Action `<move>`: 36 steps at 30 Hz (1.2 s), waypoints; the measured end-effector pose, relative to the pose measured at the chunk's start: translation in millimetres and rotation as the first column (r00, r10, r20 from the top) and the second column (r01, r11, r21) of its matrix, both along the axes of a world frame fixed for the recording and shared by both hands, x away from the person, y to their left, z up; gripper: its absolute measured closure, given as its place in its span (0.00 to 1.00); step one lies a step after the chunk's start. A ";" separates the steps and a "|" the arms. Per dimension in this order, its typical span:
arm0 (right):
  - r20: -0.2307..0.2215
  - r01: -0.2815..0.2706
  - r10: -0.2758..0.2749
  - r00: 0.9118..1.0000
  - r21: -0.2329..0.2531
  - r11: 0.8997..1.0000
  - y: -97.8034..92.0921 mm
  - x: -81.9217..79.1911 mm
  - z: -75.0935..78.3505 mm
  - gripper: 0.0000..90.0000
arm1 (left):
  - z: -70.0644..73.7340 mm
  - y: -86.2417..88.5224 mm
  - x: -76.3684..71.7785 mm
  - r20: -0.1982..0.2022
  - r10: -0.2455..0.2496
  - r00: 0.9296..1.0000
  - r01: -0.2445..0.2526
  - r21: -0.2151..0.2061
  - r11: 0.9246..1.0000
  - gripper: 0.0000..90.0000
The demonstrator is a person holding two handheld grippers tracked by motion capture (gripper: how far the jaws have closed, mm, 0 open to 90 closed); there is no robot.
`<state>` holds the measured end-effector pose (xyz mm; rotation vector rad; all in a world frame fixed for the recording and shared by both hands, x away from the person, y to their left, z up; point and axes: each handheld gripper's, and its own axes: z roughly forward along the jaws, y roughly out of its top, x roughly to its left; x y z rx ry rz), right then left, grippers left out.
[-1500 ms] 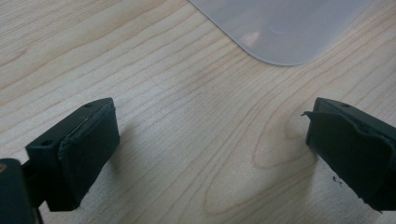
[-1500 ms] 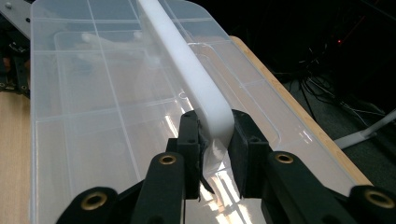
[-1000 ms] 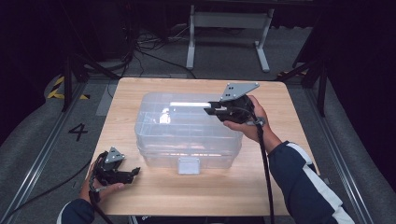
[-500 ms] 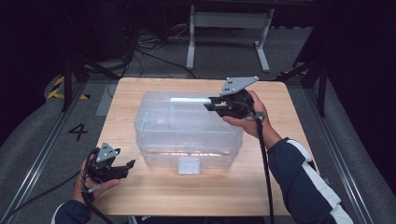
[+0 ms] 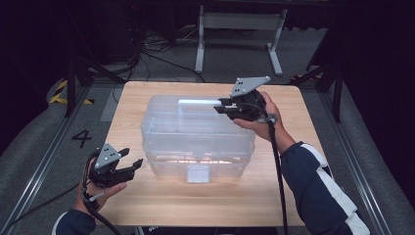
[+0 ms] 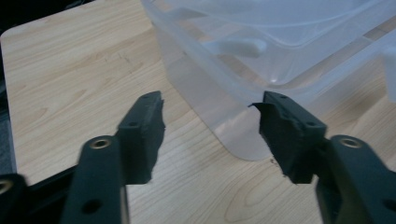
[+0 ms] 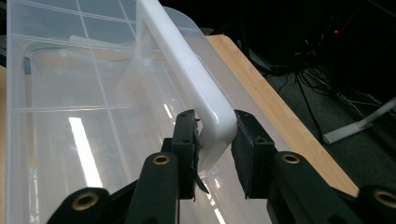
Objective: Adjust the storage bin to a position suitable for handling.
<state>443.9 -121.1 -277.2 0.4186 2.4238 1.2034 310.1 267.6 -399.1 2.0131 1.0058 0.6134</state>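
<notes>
Clear plastic bin (image 5: 195, 137) sits mid-tabletop (image 5: 147, 205), lid on. R tongs (image 5: 221, 106) over bin's top, far-right part; in right gripper view jaws clamp the white handle (image 7: 187, 70) at its rounded end. L tongs (image 5: 131, 165) near bin's front-left corner, just off it, jaws spread wide w/ nothing between. Latch (image 5: 197, 173) at front centre of bin.

Wooden table (image 5: 147, 98), grey floor (image 5: 161, 58), possibly carpeted
</notes>
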 end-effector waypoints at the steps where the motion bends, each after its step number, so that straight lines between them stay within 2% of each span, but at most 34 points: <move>1: 0.000 0.000 0.000 1.000 0.000 1.000 0.0 0.0 0.0 0.80 | 0.0 0.0 0.0 0.000 0.000 1.000 0.000 0.000 1.000 0.52; 6: -0.002 0.006 -0.006 1.000 -0.009 1.000 0.9 0.6 1.6 0.79 | 8.6 -7.1 2.2 0.020 -0.060 0.998 0.061 -0.041 0.997 0.66; 9: -0.001 0.007 -0.007 1.000 -0.009 1.000 0.8 1.2 2.0 0.79 | 12.6 -13.5 4.4 0.025 -0.085 0.996 0.086 -0.047 0.995 0.74; 12: 0.000 0.012 -0.012 1.000 -0.012 1.000 1.2 0.5 2.1 0.79 | 14.0 -19.0 5.9 0.025 -0.087 0.996 0.088 -0.047 0.995 0.80; 14: 0.002 0.017 -0.017 1.000 -0.012 1.000 1.6 0.0 2.1 0.79 | 14.5 -20.6 7.2 0.032 -0.081 0.996 0.082 -0.030 0.996 0.83; 16: 0.004 0.022 -0.022 1.000 -0.010 1.000 1.5 -0.5 1.8 0.79 | 14.1 -19.7 8.1 0.032 -0.078 0.996 0.079 -0.036 0.996 0.86; 19: 0.013 0.024 -0.023 1.000 -0.003 1.000 0.7 -1.8 0.3 0.78 | 14.0 -18.9 8.8 0.034 -0.074 0.997 0.075 -0.037 0.997 0.88; 22: 0.035 0.057 -0.057 0.998 0.003 0.998 -3.2 -5.9 0.8 0.72 | 14.0 -18.8 9.0 0.030 -0.071 0.997 0.072 -0.030 0.997 0.90; 25: 0.064 0.070 -0.071 0.995 0.023 0.997 -10.4 -12.5 3.6 0.68 | 13.5 -19.2 9.1 0.028 -0.069 0.997 0.069 -0.034 0.997 0.91; 26: 0.072 0.079 -0.081 0.994 0.033 0.996 -15.0 -15.6 5.2 0.67 | 13.9 -19.9 9.8 0.033 -0.071 0.997 0.071 -0.024 0.997 0.92; 29: 0.084 0.083 -0.086 0.993 0.034 0.996 -21.3 -19.9 6.6 0.65 | 14.6 -20.4 9.4 0.041 -0.073 0.997 0.073 -0.016 0.997 0.91; 31: 0.093 0.097 -0.101 0.991 0.039 0.994 -29.1 -24.2 7.5 0.61 | 15.0 -20.3 9.7 0.053 -0.075 0.996 0.076 -0.009 0.997 0.91; 34: 0.104 0.141 -0.148 0.984 0.073 0.987 -50.4 -30.7 8.2 0.57 | 15.7 -19.7 10.5 0.052 -0.078 0.996 0.079 -0.017 0.997 0.92; 36: 0.105 0.148 -0.156 0.982 0.078 0.986 -55.0 -31.6 7.9 0.57 | 16.0 -19.9 10.5 0.056 -0.077 0.995 0.078 -0.021 0.997 0.92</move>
